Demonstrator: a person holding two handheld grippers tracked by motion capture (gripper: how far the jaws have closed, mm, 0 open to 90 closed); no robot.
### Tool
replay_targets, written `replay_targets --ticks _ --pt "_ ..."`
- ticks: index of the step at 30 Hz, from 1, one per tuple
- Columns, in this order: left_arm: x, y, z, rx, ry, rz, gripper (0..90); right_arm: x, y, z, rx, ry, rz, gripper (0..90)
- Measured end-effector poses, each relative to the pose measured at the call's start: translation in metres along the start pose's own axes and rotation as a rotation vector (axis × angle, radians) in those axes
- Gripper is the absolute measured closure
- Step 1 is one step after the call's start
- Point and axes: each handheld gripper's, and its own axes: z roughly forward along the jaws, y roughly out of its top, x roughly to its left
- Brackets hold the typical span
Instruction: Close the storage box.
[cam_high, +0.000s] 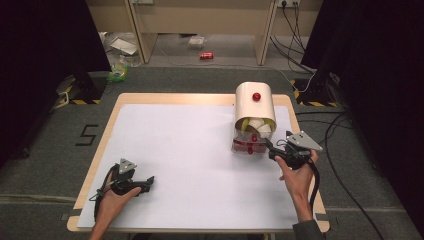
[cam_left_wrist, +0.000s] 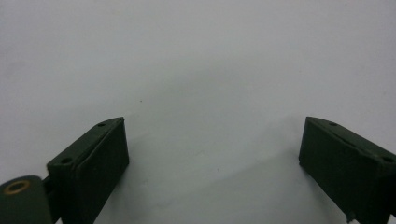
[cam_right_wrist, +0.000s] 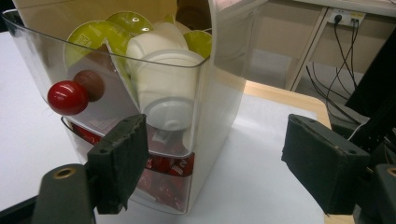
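The dispenser (cam_high: 254, 119) stands at the table's (cam_high: 95, 165) far right, a cream hood over a clear drawer (cam_right_wrist: 140, 116) stocked with white and green-lidded capsules (cam_right_wrist: 159, 79); below them lies a layer of red packets (cam_right_wrist: 163, 177). A red knob (cam_right_wrist: 67, 97) juts from the drawer front, and a second red knob (cam_high: 256, 96) sits on the hood.

Just in front of the dispenser, at its right corner, the right gripper (cam_right_wrist: 215, 158) hangs with its jaws spread and nothing between them; one jaw overlaps the drawer front in the right gripper view, the other stands clear beside the wall. The likely step is drawing the drawer out by its knob. To do it well, the gripper should shift towards that knob, centre it between the pads, pinch firmly and pull straight outward, since a skewed tug could drag the dispenser.

Well away from the dispenser, near the front left, the left gripper (cam_left_wrist: 212, 154) rests spread over bare white surface; it could steady the hood.
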Motion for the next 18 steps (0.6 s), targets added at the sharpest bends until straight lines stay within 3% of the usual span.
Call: replay_targets --ticks 18 --pt "0.0001 0.0000 -0.0001 0.001 0.000 0.000 7.5 -0.0026 0.0019 0.0046 0.010 -0.009 0.015 20.2"
